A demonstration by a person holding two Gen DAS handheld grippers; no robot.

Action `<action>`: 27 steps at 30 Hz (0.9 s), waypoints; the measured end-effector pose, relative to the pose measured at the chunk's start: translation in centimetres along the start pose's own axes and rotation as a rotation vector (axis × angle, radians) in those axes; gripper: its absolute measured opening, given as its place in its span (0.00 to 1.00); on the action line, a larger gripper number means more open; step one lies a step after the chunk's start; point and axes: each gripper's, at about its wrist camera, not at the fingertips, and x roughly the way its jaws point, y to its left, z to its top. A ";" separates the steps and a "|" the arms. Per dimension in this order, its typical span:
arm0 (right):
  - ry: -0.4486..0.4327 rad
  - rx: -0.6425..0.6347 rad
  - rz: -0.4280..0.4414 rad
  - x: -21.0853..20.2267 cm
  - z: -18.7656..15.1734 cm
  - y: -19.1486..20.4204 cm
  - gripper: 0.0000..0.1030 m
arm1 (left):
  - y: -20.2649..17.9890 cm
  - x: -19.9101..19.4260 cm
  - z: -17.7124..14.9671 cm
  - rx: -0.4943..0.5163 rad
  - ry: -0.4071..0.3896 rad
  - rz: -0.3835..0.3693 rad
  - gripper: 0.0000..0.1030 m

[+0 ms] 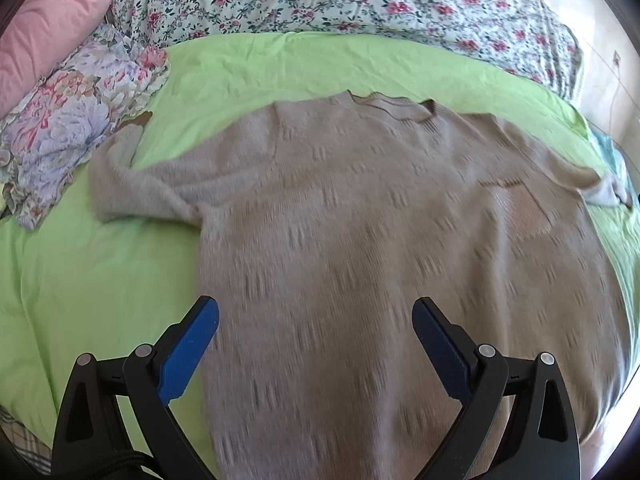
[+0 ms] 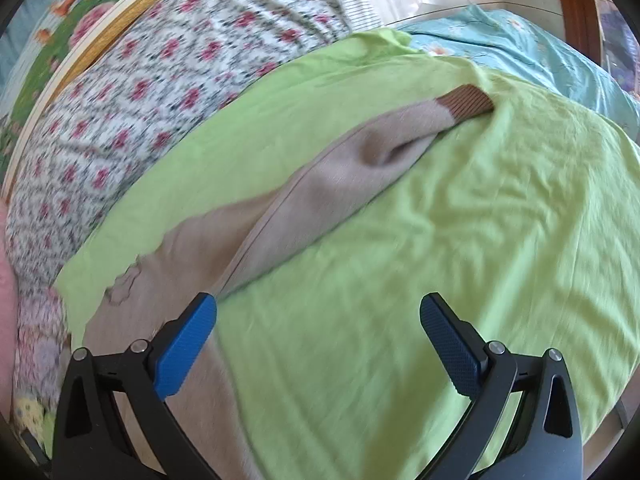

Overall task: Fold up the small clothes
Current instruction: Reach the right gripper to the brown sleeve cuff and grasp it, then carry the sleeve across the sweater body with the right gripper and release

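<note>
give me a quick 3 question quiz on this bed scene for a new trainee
1. True or false: the left hand-held gripper is shut on the beige sweater.
2. Multiple choice: what colour is the sheet under the sweater? A) pink B) light green C) white
3. Short answer: in the right wrist view, what marks the end of the sweater's sleeve?

Key
1. False. Its jaws stand wide apart above the sweater and hold nothing; the right hand-held gripper is open too.
2. B.
3. A darker brown ribbed cuff, lying on the sheet.
</note>
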 end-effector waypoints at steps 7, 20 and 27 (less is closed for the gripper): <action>-0.026 0.092 -0.064 3.9 8.0 -2.1 0.99 | 0.2 2.3 3.0 -0.031 0.021 0.015 0.95; 0.034 0.228 -0.174 10.0 13.1 -5.6 0.23 | -1.1 5.6 3.9 -0.024 0.071 -0.016 0.95; -0.096 -0.041 0.083 5.6 11.5 3.3 0.17 | -0.5 4.8 3.4 -0.049 0.066 -0.048 0.95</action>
